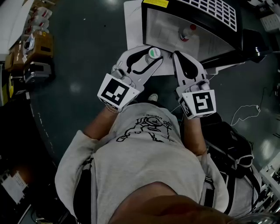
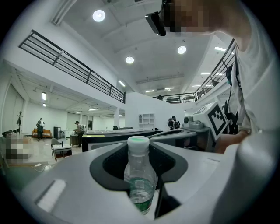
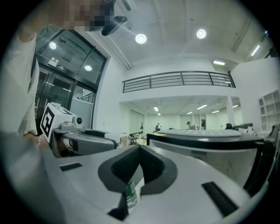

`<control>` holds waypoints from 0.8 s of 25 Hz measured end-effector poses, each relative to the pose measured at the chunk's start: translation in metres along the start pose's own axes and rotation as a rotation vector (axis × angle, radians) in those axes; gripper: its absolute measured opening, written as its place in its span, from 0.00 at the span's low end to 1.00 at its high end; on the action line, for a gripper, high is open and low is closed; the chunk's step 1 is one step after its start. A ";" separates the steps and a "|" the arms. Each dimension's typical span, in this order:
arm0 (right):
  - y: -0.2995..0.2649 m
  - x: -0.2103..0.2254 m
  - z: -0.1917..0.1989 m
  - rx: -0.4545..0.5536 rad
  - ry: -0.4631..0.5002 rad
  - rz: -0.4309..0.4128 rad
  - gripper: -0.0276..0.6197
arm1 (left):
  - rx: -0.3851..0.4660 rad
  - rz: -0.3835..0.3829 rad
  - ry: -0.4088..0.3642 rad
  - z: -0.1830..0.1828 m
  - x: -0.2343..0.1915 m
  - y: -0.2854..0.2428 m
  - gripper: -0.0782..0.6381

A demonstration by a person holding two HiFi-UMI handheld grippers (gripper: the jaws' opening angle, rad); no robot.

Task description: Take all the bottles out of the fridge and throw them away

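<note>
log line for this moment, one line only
left gripper: shut on bottle | right gripper: shut | fridge: red-capped bottle inside

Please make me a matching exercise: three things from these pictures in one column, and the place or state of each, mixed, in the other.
1. clear plastic bottle with green cap
2. small clear bottle with red cap
3. right gripper

a. jaws together
b. between the left gripper's jaws
c. inside the black fridge

Pairs: 1-b, 2-c, 3-a
</note>
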State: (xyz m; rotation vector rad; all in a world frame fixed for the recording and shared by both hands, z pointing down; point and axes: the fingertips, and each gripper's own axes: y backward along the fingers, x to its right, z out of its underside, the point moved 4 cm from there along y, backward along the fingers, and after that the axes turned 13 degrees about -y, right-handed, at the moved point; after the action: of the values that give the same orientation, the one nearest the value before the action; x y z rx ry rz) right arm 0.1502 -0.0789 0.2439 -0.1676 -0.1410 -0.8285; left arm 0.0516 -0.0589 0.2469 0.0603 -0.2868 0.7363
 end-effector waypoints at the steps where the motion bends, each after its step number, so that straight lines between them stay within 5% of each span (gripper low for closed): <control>1: -0.004 -0.005 0.001 0.001 -0.002 -0.007 0.06 | -0.003 -0.006 0.002 0.001 -0.003 0.005 0.32; 14: -0.057 -0.087 0.006 -0.027 0.016 -0.080 0.06 | -0.022 -0.060 -0.002 0.011 -0.047 0.090 0.32; 20: -0.082 -0.123 0.010 -0.039 0.019 -0.108 0.06 | -0.063 -0.099 0.068 0.020 -0.067 0.128 0.32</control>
State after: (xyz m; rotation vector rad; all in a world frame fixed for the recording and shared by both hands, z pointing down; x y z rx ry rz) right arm 0.0068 -0.0430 0.2383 -0.1898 -0.1174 -0.9409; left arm -0.0861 -0.0111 0.2416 -0.0104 -0.2404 0.6295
